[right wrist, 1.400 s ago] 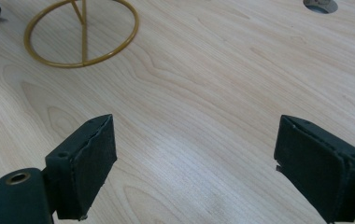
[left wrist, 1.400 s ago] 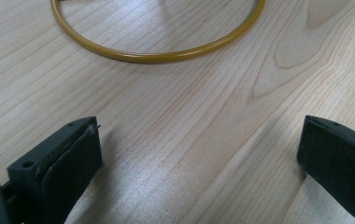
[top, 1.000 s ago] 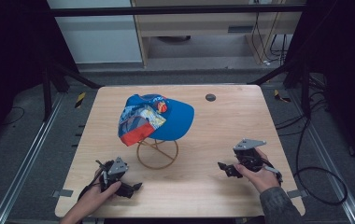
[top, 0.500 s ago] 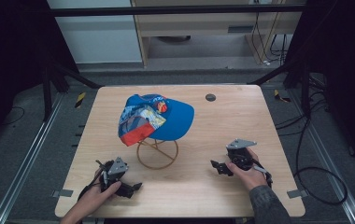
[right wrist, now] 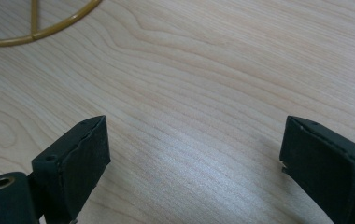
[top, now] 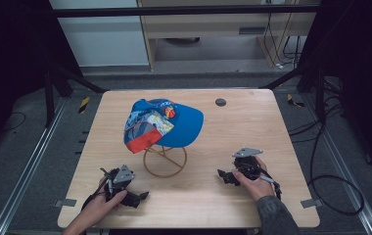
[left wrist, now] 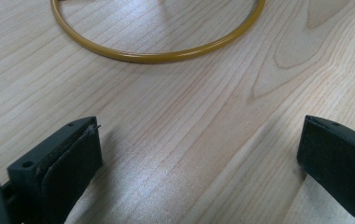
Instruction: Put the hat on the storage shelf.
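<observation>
A: Where is the cap [top: 167, 125] being kept at this moment?

B: It is being carried on the gold wire stand [top: 165, 161], near the middle of the worktop [top: 252, 122], a little toward its left edge. The crown is being draped over the top of the stand, and the brim is being pointed toward the right edge.

A: And how are the claws being held?

B: The left claw [top: 136, 197] is being rested near the front left corner, its jaws spread wide with nothing between them; in the left gripper view the stand's ring [left wrist: 157, 46] is being seen just ahead. The right claw [top: 224, 176] is being held low toward the front right, also spread and empty.

A: How is the cap likely to handle?

B: It is judged light and soft in the crown, so the fabric is expected to fold when pinched. The brim is judged stiffer, and is being considered the better place for a hold. The stand looks light and may be tipped if the cap is dragged sideways.
</observation>
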The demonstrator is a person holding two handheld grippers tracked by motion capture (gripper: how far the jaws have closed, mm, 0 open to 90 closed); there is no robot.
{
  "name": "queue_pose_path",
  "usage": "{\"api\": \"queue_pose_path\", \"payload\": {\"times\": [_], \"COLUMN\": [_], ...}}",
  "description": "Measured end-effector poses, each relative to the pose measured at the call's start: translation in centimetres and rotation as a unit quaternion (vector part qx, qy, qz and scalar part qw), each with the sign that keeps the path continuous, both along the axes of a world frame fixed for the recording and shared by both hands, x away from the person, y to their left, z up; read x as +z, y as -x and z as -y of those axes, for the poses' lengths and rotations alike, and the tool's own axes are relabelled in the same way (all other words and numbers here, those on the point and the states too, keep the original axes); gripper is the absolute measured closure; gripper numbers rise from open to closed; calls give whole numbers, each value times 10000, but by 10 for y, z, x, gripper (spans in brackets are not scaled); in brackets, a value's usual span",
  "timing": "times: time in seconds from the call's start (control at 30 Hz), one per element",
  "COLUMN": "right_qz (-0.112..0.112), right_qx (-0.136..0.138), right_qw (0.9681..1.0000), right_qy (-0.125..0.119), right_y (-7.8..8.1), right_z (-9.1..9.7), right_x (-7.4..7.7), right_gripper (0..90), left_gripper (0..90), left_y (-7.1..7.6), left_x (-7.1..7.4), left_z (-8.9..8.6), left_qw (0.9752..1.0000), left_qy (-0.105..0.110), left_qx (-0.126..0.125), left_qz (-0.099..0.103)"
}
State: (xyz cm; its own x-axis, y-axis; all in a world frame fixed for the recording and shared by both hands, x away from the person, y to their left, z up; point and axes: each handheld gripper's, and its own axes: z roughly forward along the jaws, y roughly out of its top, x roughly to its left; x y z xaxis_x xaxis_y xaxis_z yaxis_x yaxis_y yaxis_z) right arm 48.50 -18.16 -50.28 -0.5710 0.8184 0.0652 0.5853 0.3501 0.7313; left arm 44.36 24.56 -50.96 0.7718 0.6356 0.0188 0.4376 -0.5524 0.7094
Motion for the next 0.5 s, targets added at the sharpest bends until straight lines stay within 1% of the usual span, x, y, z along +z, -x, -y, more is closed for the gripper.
{"api": "queue_pose_path", "payload": {"times": [0.1,0.17,0.23,0.33,0.4,0.5], "right_qz": [-22,20,59,186,206,224], "right_qx": [-6,-60,-52,-96,-126,-177], "right_qw": [10000,9999,9999,9996,9993,9991], "right_qy": [78,82,103,181,295,301], "right_y": [0,1,2,5,6,7], "right_z": [-2,-3,-3,-5,-8,-8], "right_x": [-5,-6,-6,-9,-9,-9], "right_gripper": [83,82,82,77,73,73], "left_gripper": [0,0,0,0,0,0], "left_y": [0,0,0,0,0,0], "left_x": [0,0,0,0,0,0], "left_z": [0,0,0,0,0,0], "left_qw": [10000,10000,10000,10000,10000,10000], "left_qy": [-2,-1,0,-1,0,-1], "left_qx": [-1,0,1,0,0,0], "left_qz": [-1,0,0,-1,1,1]}}
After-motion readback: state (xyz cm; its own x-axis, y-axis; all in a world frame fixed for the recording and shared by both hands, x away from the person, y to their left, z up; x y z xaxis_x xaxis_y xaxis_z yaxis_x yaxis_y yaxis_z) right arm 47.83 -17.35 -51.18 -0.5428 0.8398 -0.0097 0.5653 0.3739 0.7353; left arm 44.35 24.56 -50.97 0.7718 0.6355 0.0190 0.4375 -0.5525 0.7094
